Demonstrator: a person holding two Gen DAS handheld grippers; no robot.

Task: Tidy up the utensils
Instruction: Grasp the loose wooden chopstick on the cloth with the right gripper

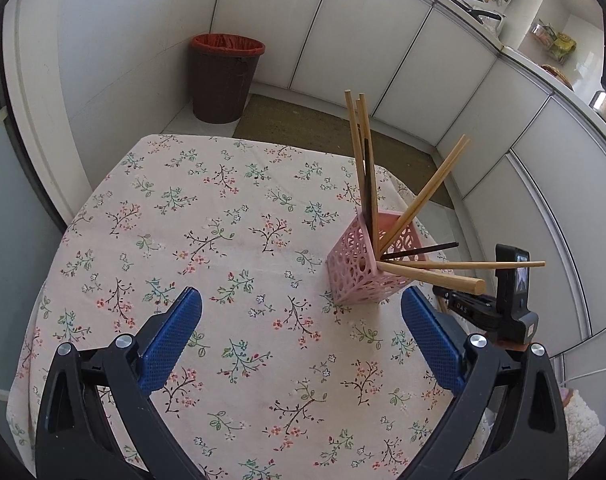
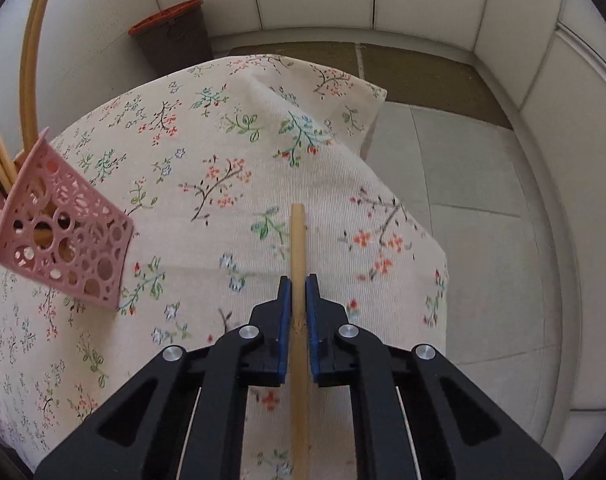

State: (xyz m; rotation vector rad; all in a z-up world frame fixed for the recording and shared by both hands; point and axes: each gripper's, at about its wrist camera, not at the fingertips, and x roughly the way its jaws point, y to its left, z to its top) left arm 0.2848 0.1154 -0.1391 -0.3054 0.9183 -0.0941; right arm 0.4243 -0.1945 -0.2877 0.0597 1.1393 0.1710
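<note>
A pink perforated holder (image 1: 367, 262) stands on the floral tablecloth (image 1: 223, 240) at the right. Several wooden and black chopsticks (image 1: 363, 160) lean out of it. My left gripper (image 1: 301, 310) is open and empty, just in front of and left of the holder. My right gripper (image 2: 298, 288) is shut on a wooden chopstick (image 2: 297, 240), held along the fingers above the cloth. The holder (image 2: 69, 236) lies to its left in the right wrist view. The right gripper's body (image 1: 511, 304) shows beyond the holder in the left wrist view.
A brown bin with a red liner (image 1: 225, 76) stands on the floor past the table's far edge. White cabinet fronts (image 1: 423, 60) line the back and right. The table's right edge (image 2: 423, 220) drops to a tiled floor.
</note>
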